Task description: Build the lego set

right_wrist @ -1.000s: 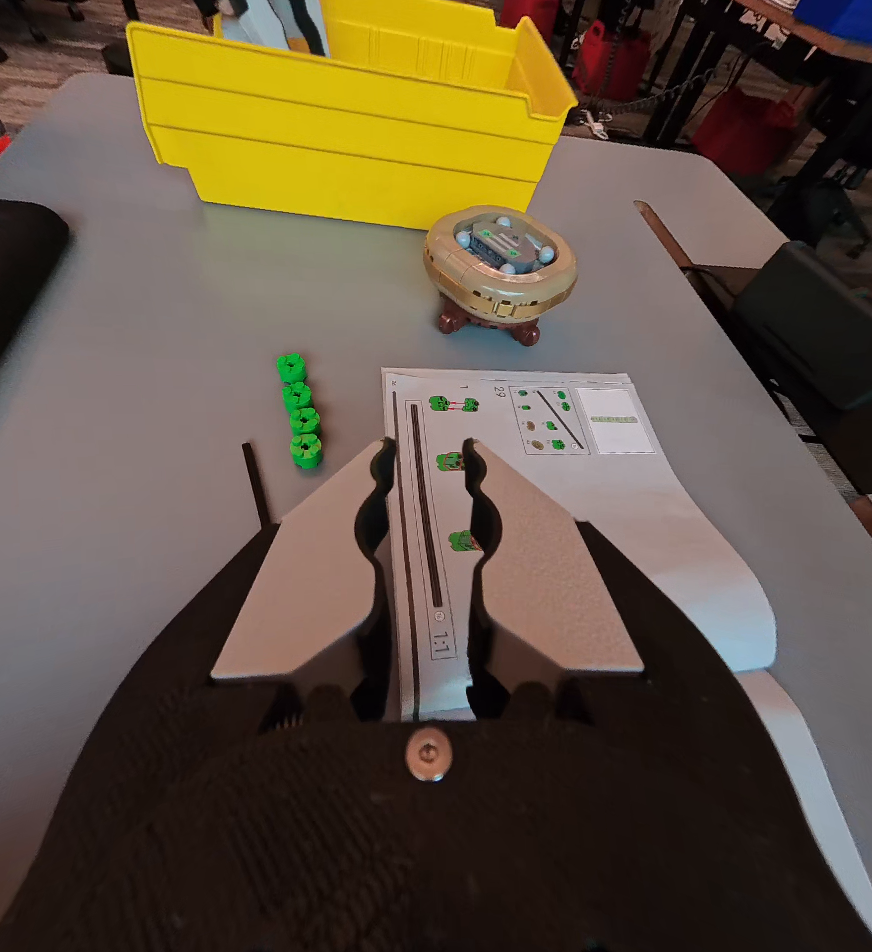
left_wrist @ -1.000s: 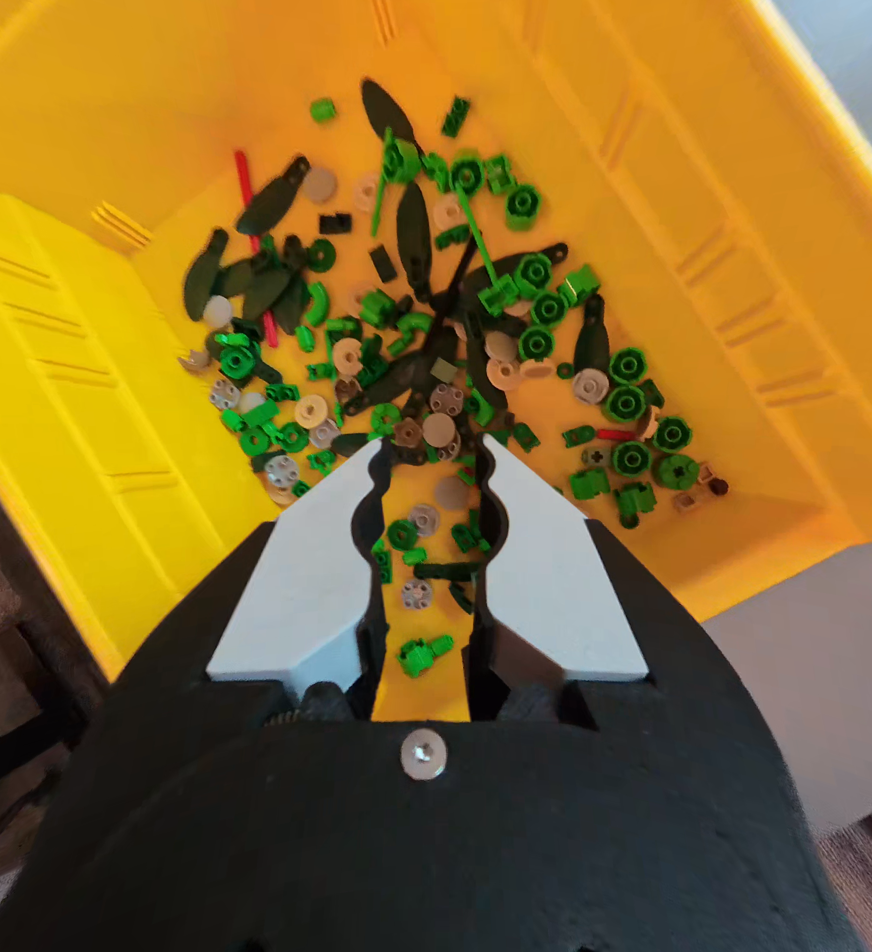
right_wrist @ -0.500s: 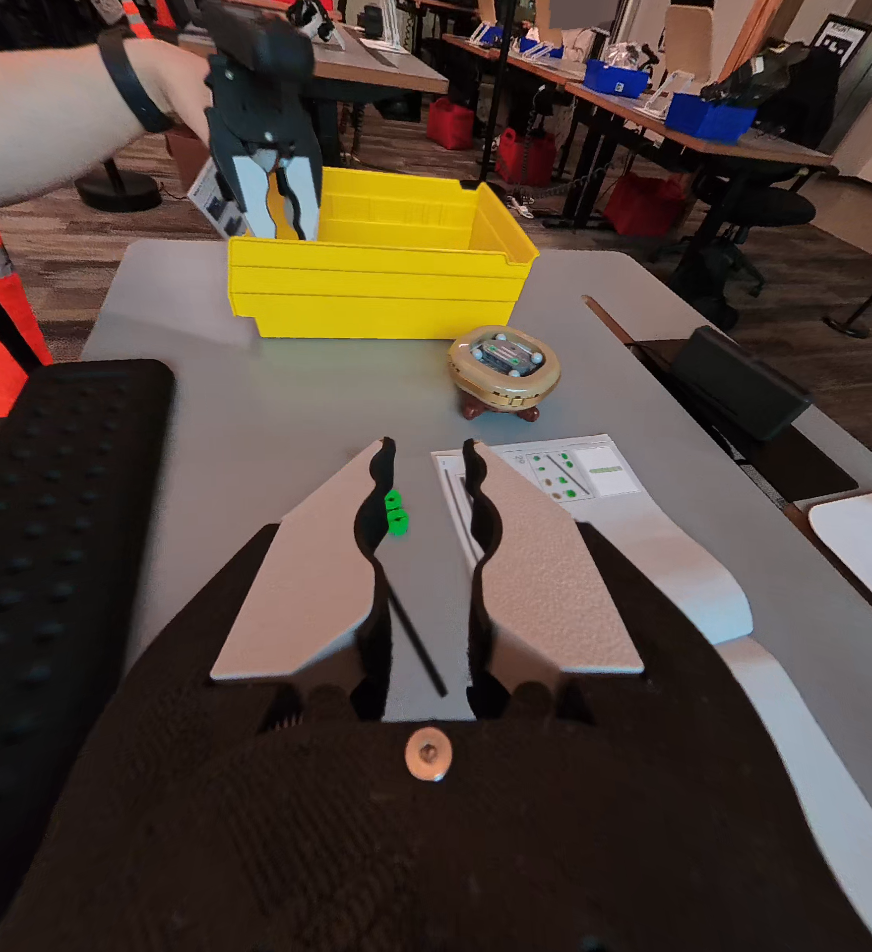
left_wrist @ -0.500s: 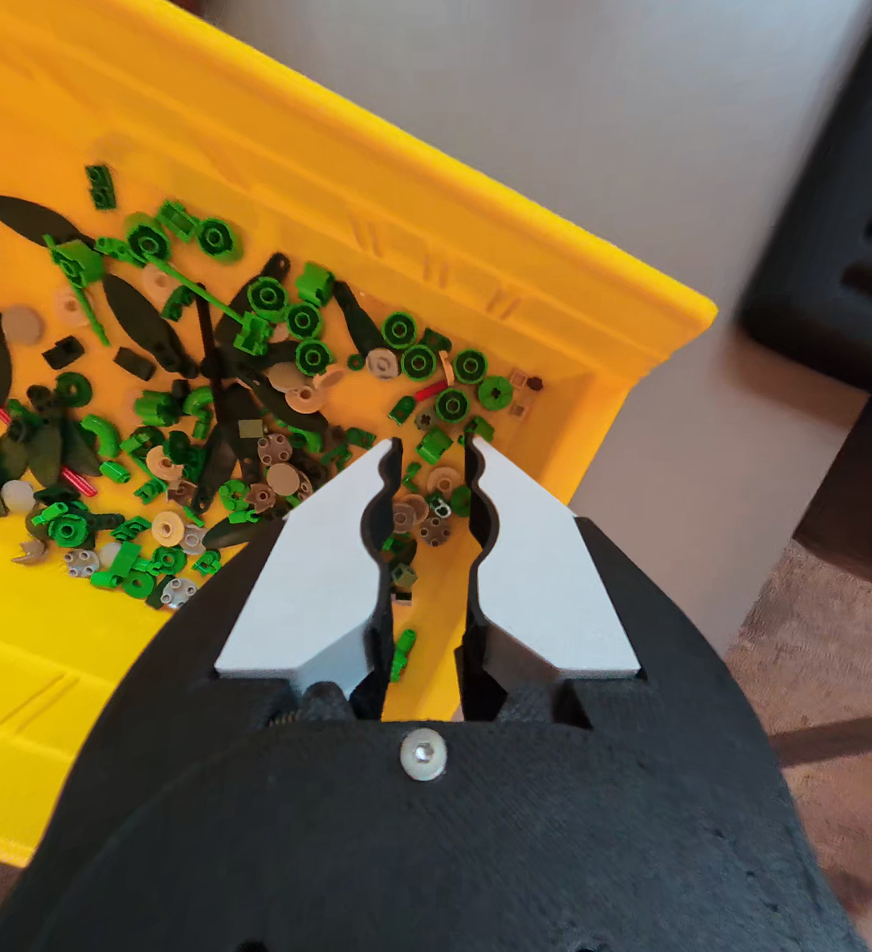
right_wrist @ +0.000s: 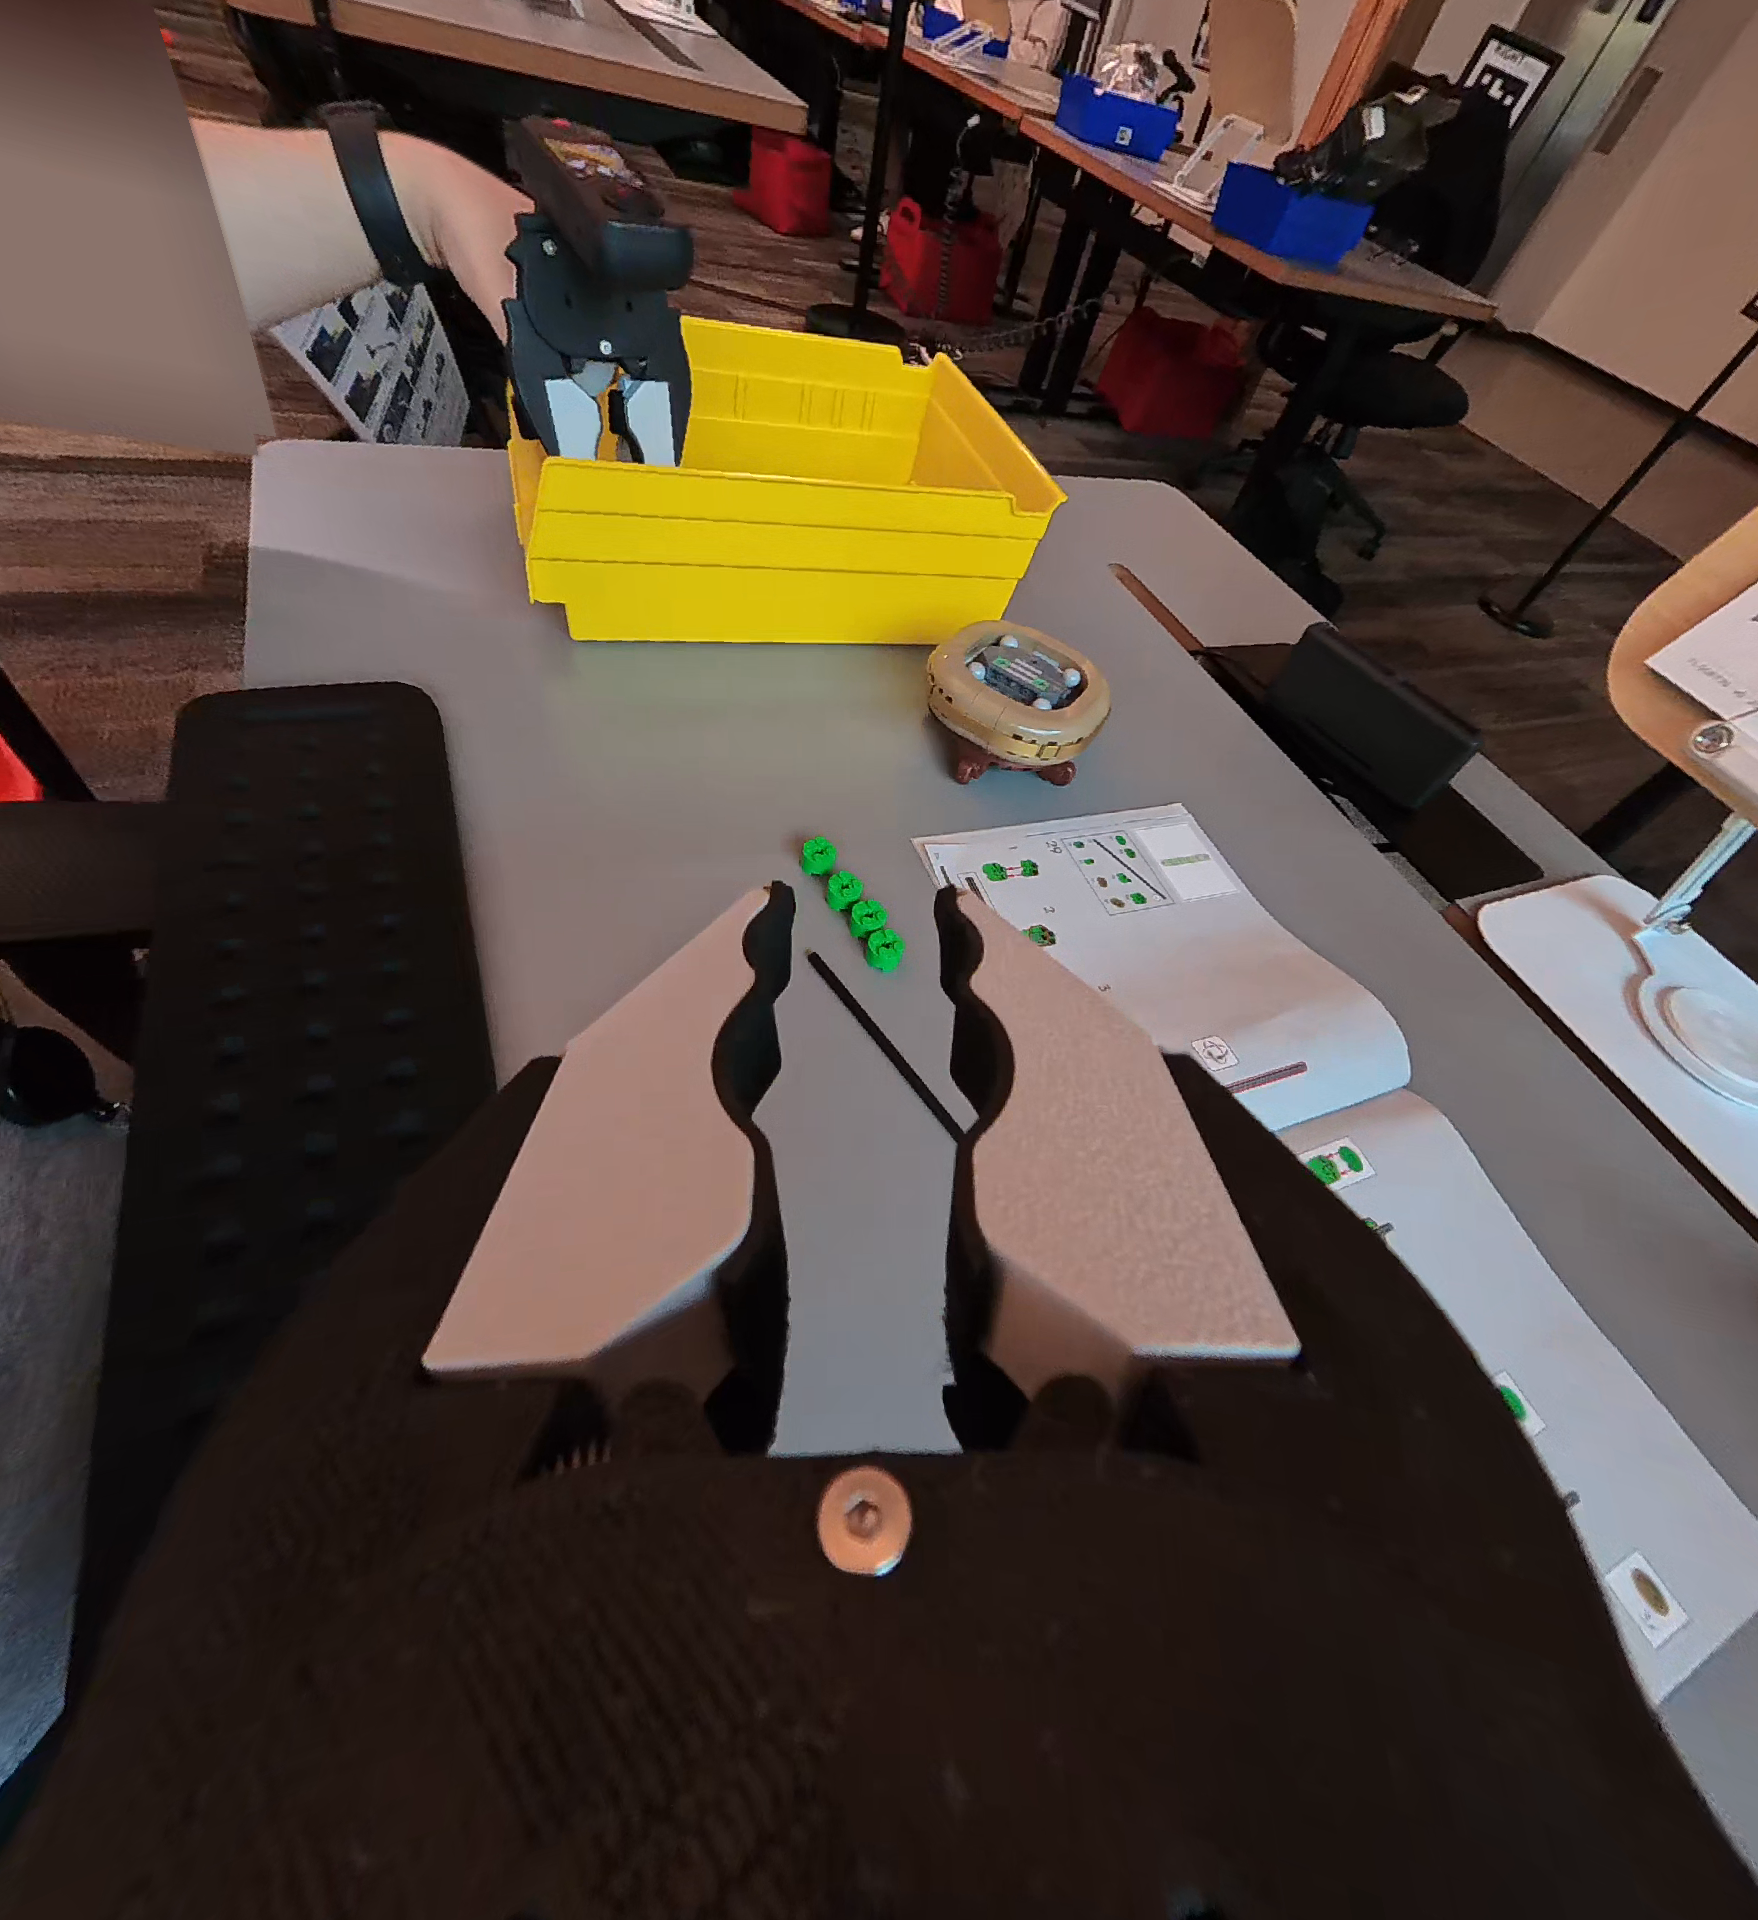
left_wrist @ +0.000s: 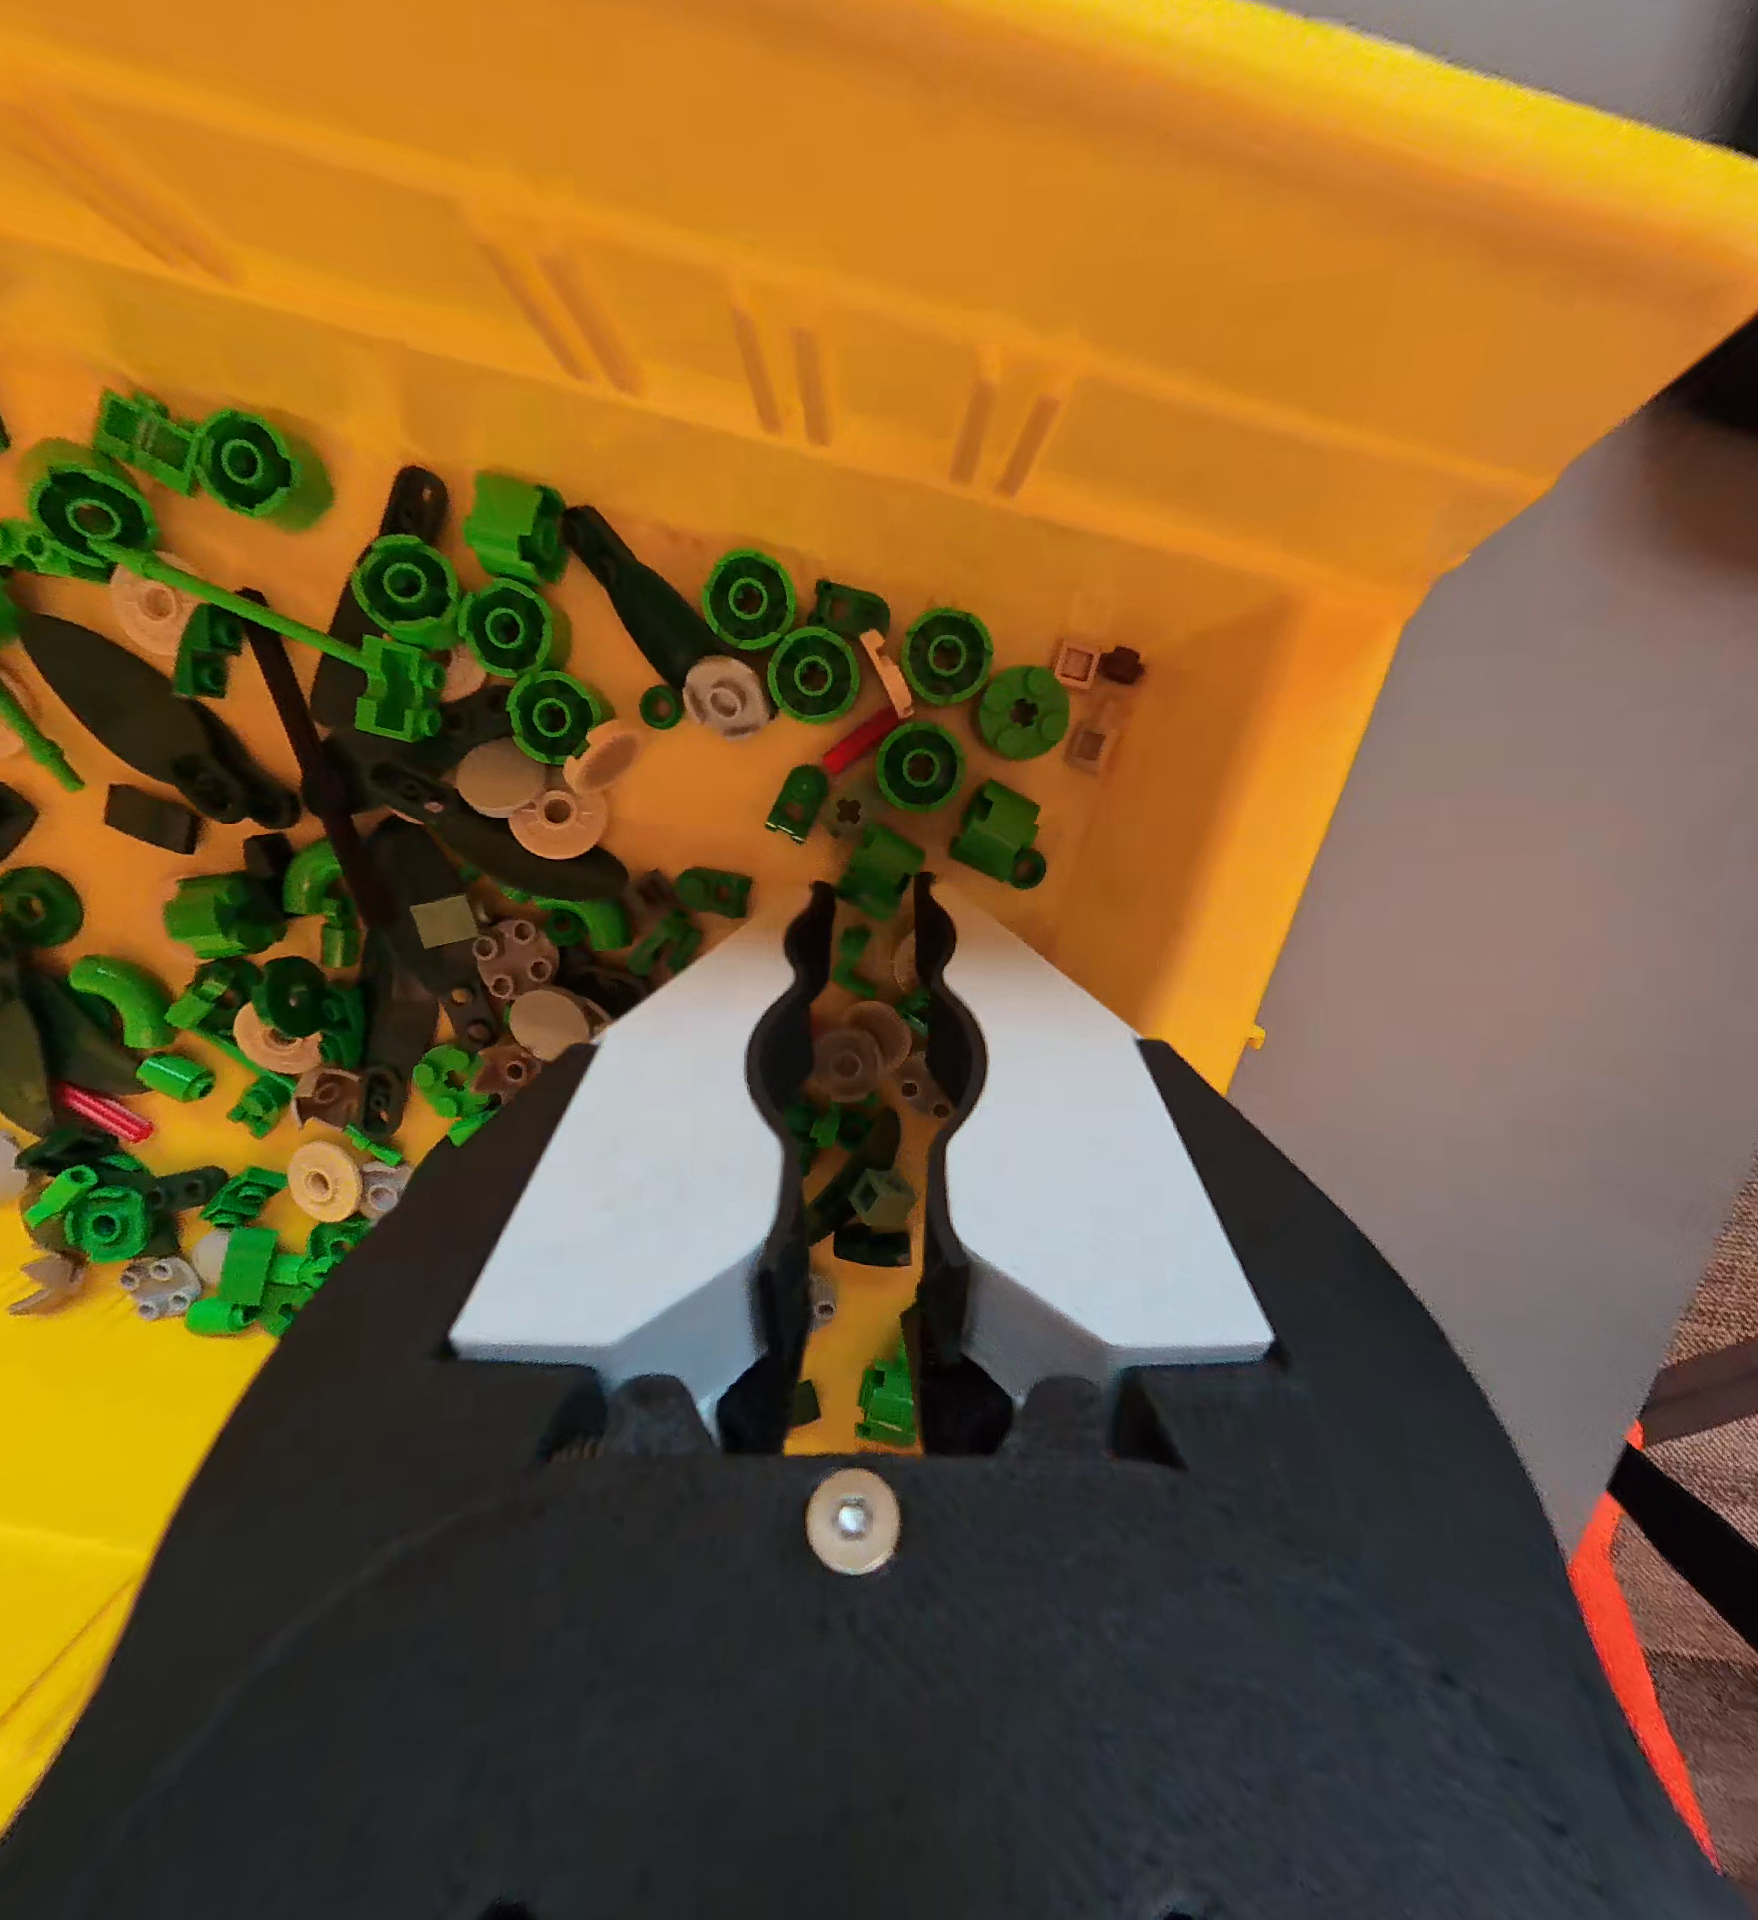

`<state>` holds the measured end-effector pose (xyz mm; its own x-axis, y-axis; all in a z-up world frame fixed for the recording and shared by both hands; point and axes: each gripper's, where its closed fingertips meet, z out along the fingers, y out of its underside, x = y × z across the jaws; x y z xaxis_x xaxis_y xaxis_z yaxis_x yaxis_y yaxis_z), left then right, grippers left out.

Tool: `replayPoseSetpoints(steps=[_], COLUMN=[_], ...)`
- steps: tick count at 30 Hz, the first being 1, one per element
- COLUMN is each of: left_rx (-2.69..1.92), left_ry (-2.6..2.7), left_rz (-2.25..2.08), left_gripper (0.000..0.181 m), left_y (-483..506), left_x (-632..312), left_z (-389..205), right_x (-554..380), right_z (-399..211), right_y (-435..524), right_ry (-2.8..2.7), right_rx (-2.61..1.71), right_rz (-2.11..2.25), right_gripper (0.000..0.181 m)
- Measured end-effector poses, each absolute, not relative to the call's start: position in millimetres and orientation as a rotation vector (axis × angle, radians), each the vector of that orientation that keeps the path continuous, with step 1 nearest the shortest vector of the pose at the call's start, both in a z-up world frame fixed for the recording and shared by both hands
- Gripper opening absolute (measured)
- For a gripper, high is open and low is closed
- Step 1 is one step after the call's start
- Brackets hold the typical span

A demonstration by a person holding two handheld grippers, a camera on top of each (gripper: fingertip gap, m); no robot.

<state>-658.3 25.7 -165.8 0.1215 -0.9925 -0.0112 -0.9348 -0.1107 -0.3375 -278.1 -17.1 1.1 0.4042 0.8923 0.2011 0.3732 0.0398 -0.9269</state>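
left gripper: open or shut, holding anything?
Open, empty. In the left wrist view, the left gripper shows a clear gap between its fingers, with loose bricks on the yellow bin floor visible through it; nothing is pinched.

Bin (right_wrist: pixel 792 561) at the table's (right_wrist: pixel 646 727) far end, model (right_wrist: pixel 1018 698) before it, booklet (right_wrist: pixel 1218 966) nearer, studs (right_wrist: pixel 851 902) left of booklet.
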Motion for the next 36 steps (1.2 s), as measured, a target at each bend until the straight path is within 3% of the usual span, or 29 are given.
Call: replayPoseSetpoints(steps=[4,7,11,14,23,24,26,36], left_rx=[-2.062,-1.911,-1.488,-1.236,-1.111,-1.105,-1.09,-1.092], left_ry=[1.781,1.562,1.357,1.396,1.485,1.493,1.505,1.509], left_rz=[-0.314,-0.25,-0.277,-0.178,-0.119,-0.118,-0.094,-0.144], left_gripper=[0.012,0.012,0.01,0.011,0.011,0.011,0.011,0.012], left_y=[33.4,48.5,30.3,5.6,-6.0,-6.6,-5.1,-3.9], left_x=[-655.3,-643.7,-576.3,-520.2,-443.1,-439.0,-432.8,-420.0], left_z=[-148.2,-101.4,-5.4,24.9,13.9,12.6,10.9,10.9], right_x=[-285.5,-311.8,-380.9,-425.5,-452.5,-450.4,-446.1,-432.3], right_z=[-1.8,-1.9,18.7,38.3,19.7,19.2,19.9,14.1], right_y=[-12.1,-7.2,-11.9,-6.8,2.2,1.5,-6.8,-8.6], right_ry=[-1.151,-1.137,-1.067,-0.966,-1.158,-1.176,-1.251,-1.354], right_rx=[-1.553,-1.544,-1.518,-1.543,-1.667,-1.666,-1.651,-1.592], right_rz=[0.62,0.727,1.163,1.524,1.524,1.524,1.559,1.454], right_gripper=[0.027,0.027,0.03,0.035,0.035,0.034,0.015,0.013])
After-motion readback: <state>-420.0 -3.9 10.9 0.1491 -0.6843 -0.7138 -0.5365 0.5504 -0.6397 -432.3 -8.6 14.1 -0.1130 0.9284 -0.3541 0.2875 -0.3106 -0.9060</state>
